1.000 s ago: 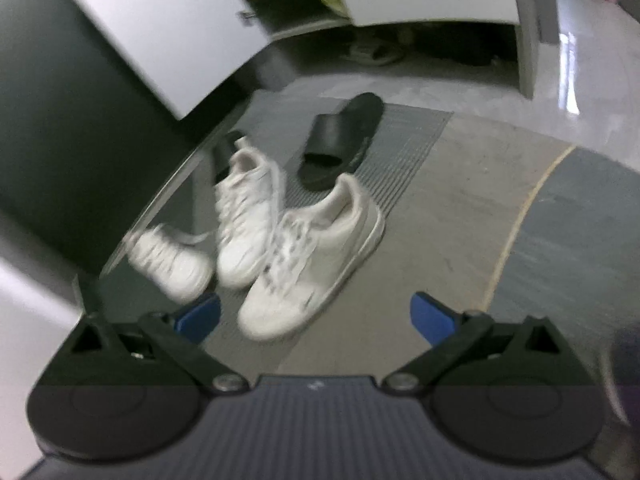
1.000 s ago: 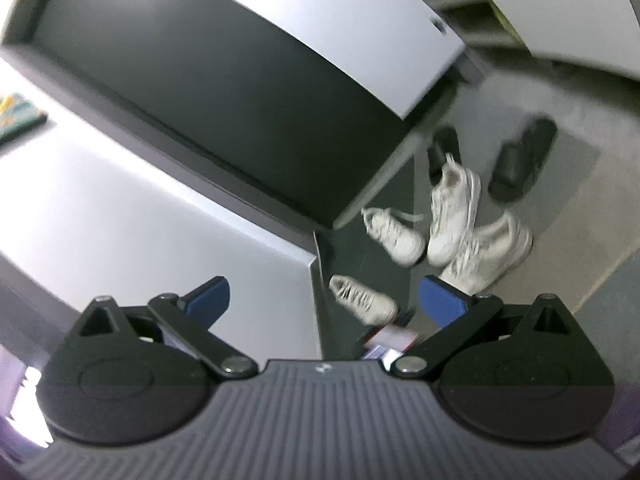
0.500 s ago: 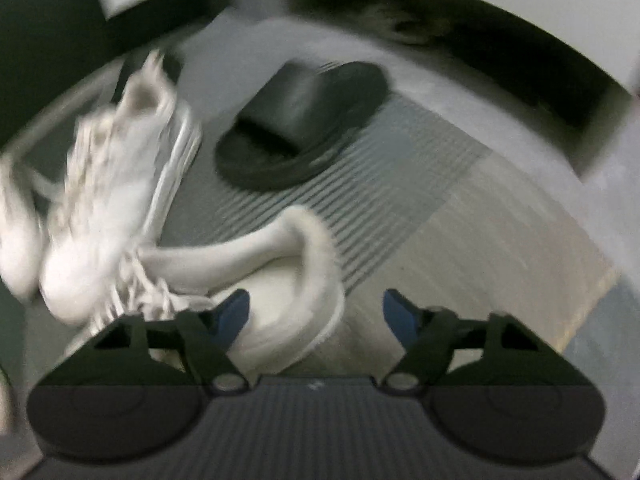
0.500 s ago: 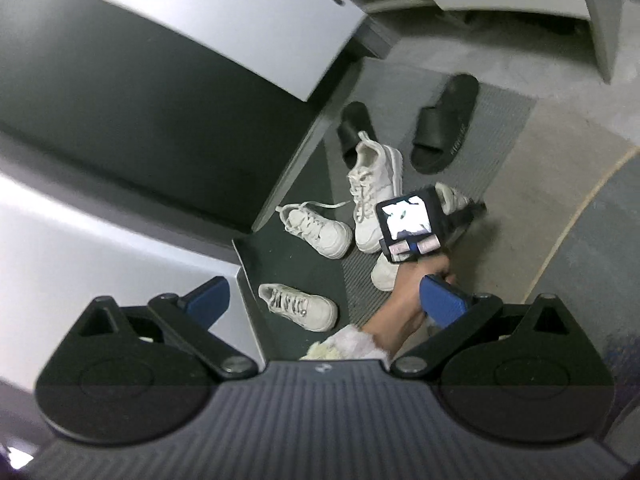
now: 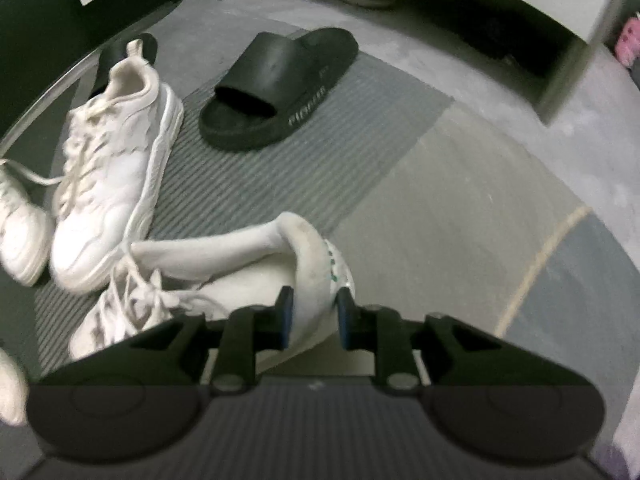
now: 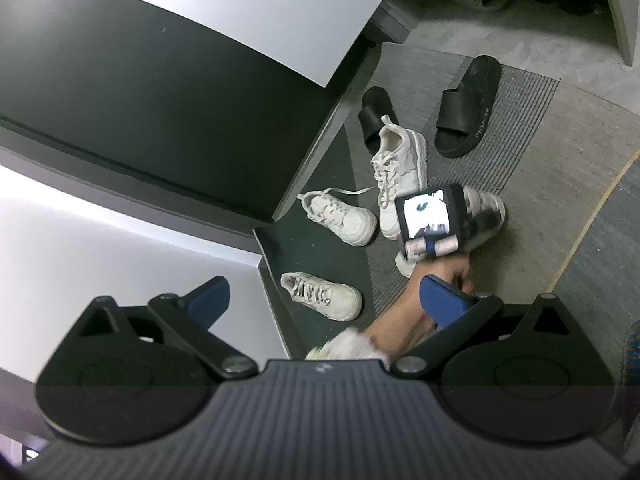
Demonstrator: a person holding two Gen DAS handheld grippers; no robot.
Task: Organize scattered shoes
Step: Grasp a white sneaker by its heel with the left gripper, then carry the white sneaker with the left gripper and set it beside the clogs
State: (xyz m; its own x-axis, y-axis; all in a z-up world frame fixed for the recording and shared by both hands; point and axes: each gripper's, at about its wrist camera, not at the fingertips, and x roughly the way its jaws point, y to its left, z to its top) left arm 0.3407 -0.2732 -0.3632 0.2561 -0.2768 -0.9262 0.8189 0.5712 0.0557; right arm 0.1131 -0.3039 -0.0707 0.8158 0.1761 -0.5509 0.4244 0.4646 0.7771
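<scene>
Now the left gripper [image 5: 314, 312] pinches a white sneaker's heel [image 5: 308, 264], while the right gripper [image 6: 320, 294] gapes wide, empty.

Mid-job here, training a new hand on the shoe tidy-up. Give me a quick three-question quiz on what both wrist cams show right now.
1. True or false: the left gripper is shut on the heel of a white sneaker.
2. Multiple choice: the right gripper is A) shut on a slide, B) open and holding nothing, C) shut on a lace.
3. Fill in: the black slide lies on the ribbed ____.

Key:
1. True; its blue pads clamp the heel collar.
2. B; it hangs above the shoes, fingers spread wide.
3. Mat.
</scene>
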